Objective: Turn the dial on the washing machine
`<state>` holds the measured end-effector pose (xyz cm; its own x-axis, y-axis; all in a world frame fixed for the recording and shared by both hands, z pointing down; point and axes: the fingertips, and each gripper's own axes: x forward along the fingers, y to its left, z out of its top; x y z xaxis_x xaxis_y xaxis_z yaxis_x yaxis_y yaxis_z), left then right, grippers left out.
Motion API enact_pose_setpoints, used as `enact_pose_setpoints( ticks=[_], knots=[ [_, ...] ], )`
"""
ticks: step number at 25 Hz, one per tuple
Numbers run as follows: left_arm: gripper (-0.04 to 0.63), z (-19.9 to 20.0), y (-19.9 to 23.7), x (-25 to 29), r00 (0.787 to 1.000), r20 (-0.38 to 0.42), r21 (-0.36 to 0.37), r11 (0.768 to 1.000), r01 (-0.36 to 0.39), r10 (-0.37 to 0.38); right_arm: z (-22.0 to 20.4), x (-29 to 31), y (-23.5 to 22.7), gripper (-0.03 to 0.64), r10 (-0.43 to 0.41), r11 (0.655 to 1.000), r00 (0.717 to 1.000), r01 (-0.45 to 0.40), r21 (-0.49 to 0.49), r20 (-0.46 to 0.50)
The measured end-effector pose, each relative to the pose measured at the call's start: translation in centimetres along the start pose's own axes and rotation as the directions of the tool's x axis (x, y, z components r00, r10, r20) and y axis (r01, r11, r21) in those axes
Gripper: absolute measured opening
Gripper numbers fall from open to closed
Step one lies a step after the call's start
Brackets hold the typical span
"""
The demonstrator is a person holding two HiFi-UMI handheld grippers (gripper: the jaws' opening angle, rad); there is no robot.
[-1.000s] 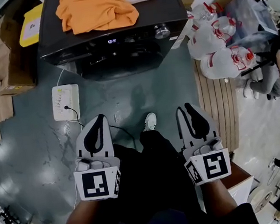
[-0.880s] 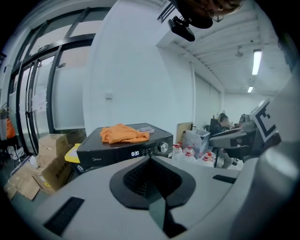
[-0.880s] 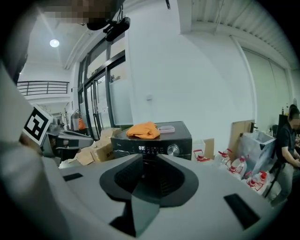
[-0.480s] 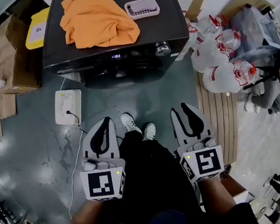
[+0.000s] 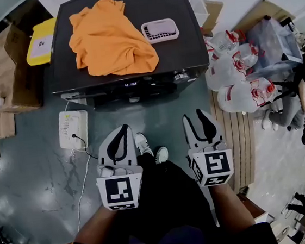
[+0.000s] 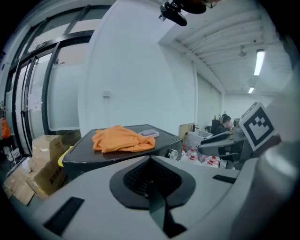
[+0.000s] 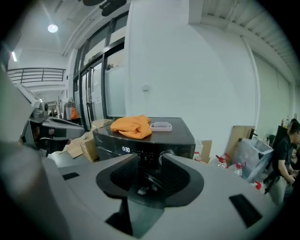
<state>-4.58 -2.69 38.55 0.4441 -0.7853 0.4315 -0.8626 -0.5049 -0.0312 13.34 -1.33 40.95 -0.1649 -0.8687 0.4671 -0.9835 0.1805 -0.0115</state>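
Standing on a grey floor [image 5: 38, 175], facing a black washing machine [image 5: 185, 27] well apart from both grippers. Flanked by cardboard boxes [image 5: 4, 70] at the left and clear red-capped water jugs [image 5: 236, 90] at the right. Carrying on its top a crumpled orange cloth [image 5: 111, 38]. Holding 2 grippers low over the floor, side by side: left gripper [image 5: 124, 127] with fingers pressed together on nothing; right gripper [image 5: 194, 114] with fingers parted and opening, nothing between them, only the far machine front showing through the gap in the right gripper view. Lying just beside the cloth, a small pale slotted tray [image 5: 159, 31]. Sitting toward the right end of the front panel, the round dial [image 5: 181, 77], untouched, near a lit display [image 7: 125, 149].
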Motion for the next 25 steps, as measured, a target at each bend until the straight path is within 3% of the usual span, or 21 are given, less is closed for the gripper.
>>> enact_pose_setpoints(
  ticks=[10,15,25],
  knots=[
    [0.011,1.1,2.5,3.2,0.997,0.049,-0.009,0.999,0.054,-0.053,1.2,3.8,-0.3,0.189,-0.075,0.997,0.997,0.075,-0.007,-0.018],
    [0.011,0.6,2.9,3.5,0.997,0.037,-0.018,0.998,0.062,-0.062,0.3,5.0,-0.3,0.19,-0.092,0.996,0.995,0.091,-0.02,-0.051],
    [0.011,-0.9,2.7,6.0,1.0,0.004,-0.041,0.999,-0.003,0.003,-1.6,9.0,-3.3,0.196,-0.083,0.996,0.987,0.076,-0.053,-0.138]
  ],
)
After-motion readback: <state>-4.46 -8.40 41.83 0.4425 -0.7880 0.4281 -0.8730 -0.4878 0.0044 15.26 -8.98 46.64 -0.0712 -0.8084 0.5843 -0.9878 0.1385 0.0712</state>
